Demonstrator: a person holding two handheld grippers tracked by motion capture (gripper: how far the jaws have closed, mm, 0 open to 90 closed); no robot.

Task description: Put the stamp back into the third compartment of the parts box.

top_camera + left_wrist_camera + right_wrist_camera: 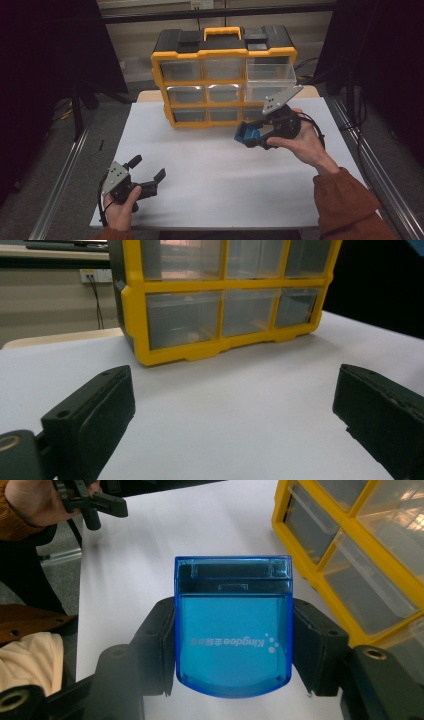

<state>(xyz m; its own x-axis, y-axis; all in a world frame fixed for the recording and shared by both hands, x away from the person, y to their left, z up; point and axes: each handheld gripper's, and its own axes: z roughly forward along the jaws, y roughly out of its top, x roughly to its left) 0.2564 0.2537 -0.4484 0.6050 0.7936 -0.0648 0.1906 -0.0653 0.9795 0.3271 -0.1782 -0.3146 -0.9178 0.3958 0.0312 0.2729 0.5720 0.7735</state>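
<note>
Spread, empty left claw [147, 172] idles at seven o'clock; right claw [232, 640] pinches blue box [233, 630], pulled-out drawer [271, 73] at its one o'clock.

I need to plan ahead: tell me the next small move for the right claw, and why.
Probably carry the blue box up toward the open top-right drawer of the yellow organizer. The right claw is shut on the box, and that drawer is pulled out; the left claw is open and holds nothing.
</note>
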